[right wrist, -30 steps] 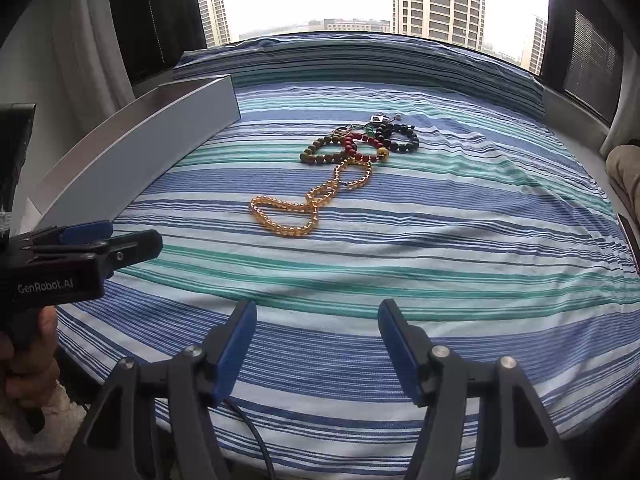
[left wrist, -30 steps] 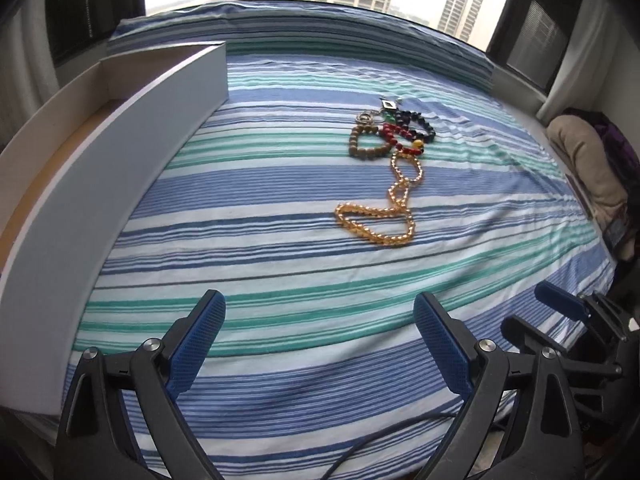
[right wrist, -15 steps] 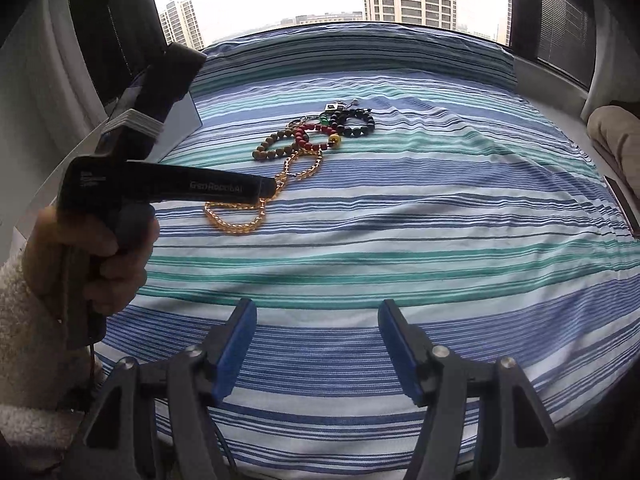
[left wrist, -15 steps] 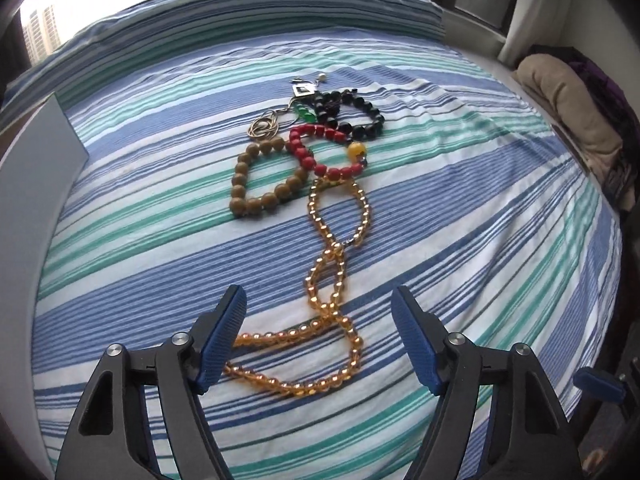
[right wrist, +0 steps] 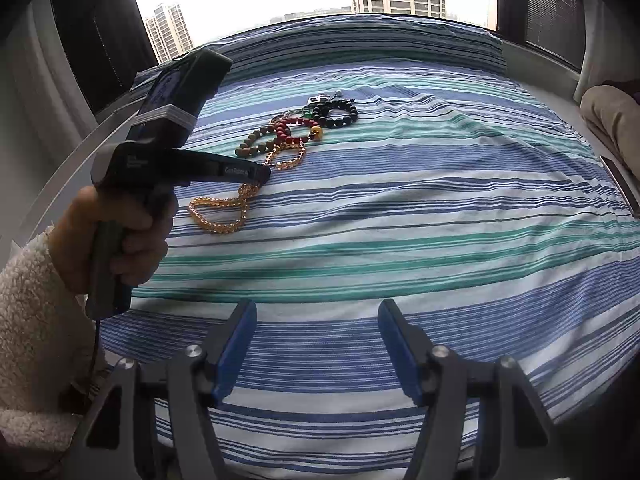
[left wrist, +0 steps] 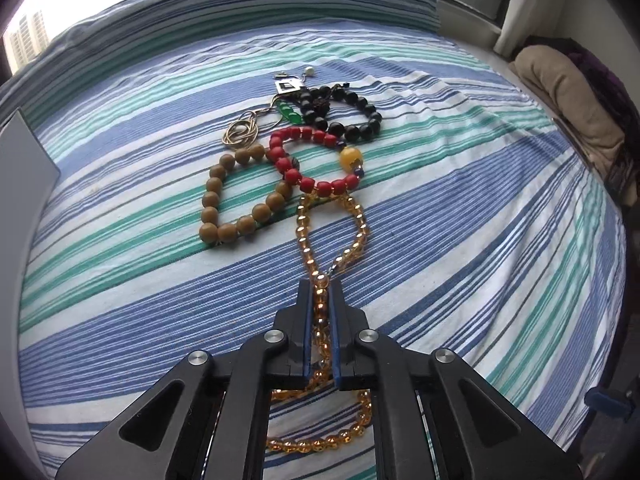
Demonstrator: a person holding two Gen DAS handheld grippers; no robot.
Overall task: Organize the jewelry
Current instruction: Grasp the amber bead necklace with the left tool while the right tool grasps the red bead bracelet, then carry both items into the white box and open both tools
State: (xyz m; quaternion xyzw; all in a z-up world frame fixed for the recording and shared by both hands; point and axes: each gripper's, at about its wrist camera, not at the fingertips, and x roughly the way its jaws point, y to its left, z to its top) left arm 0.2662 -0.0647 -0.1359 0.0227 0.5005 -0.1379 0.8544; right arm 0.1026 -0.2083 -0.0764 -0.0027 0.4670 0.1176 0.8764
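A long amber bead necklace lies on the striped bedspread. My left gripper is shut on its middle crossing, low on the cloth. Beyond it lie a tan bead bracelet, a red bead bracelet, a black bead bracelet, a thin gold chain and a small square pendant. In the right wrist view my right gripper is open and empty near the bed's front edge; the left gripper shows on the amber necklace.
A grey box wall stands at the left edge of the bed. A beige cushion lies at the far right. The window sill runs behind the bed. The person's hand in a fleece sleeve holds the left gripper.
My left gripper moved forward and down over the amber necklace and closed on its crossing. The right gripper stayed open and nearly still.
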